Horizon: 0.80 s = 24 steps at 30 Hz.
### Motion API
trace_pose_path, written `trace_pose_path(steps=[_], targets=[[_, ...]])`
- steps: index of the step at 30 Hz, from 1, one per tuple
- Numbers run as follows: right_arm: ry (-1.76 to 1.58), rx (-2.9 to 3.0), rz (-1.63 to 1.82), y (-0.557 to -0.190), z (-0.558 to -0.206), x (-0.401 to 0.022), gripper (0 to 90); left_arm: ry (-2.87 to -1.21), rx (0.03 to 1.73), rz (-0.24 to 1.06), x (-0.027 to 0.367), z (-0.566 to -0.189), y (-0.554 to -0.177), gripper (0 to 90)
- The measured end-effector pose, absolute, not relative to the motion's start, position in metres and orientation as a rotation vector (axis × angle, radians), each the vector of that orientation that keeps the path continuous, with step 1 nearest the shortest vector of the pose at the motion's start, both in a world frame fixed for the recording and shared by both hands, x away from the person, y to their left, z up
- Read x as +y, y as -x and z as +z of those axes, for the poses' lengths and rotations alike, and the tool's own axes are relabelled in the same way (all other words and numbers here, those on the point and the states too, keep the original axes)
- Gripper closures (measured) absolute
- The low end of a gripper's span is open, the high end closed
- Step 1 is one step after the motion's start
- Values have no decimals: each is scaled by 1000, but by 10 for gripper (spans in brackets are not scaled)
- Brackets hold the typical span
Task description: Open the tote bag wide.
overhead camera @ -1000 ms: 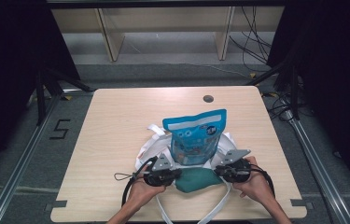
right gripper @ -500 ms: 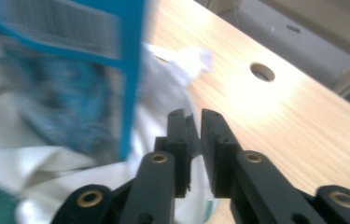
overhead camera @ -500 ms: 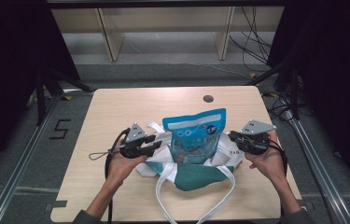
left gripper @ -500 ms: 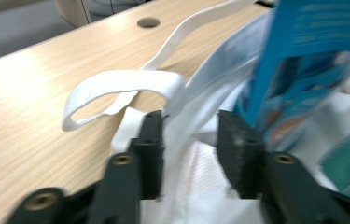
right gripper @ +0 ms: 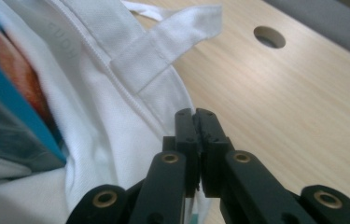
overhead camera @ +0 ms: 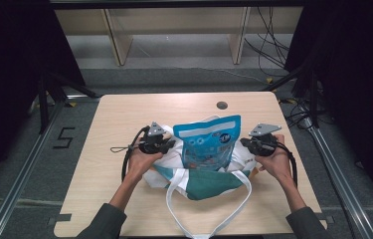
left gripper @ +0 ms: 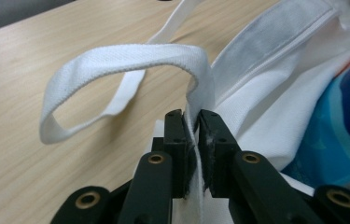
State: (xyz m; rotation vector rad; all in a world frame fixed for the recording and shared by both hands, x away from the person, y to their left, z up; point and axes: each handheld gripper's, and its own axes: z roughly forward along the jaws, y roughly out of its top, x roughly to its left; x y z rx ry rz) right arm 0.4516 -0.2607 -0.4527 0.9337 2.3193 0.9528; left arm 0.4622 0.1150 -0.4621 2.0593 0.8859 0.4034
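Upright, the blue pouch [overhead camera: 208, 144] stands in the white tote bag [overhead camera: 171, 159], both grippers' fingers clenched on its fabric.

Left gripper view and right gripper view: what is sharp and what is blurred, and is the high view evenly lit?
Left gripper view: the left tongs and the pinched white strap are sharp, the blue pouch soft. Right gripper view: the right tongs are crisp on the bag's white cloth, the pouch edge at left blurred. High view: the table is well lit without glare, its surroundings dark.
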Motion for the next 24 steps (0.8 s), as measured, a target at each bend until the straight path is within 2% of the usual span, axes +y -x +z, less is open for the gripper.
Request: trace_pose_path(steps=[3,5,8,11,19,22,24], targets=[[-931,2308,912,-445,-448,-259,824,-2060,905,391,115,-466,-463,825],[-916,2281,956,-435,-436,-260,820,-2062,892,376,117,-465,-465,826],[-906,2313,1127,-407,-415,-259,817,-2054,908,364,117,-465,-464,825],[-818,2380,1205,-387,-408,-254,797,-2058,893,360,118,-463,-464,824],[-669,2555,1310,-361,-414,-225,688,-2059,893,352,118,-462,-464,821],[-665,2613,1302,-360,-422,-214,685,-2060,890,349,119,-463,-464,820],[-618,2643,1277,-361,-427,-210,715,-2052,895,346,119,-464,-465,820]])
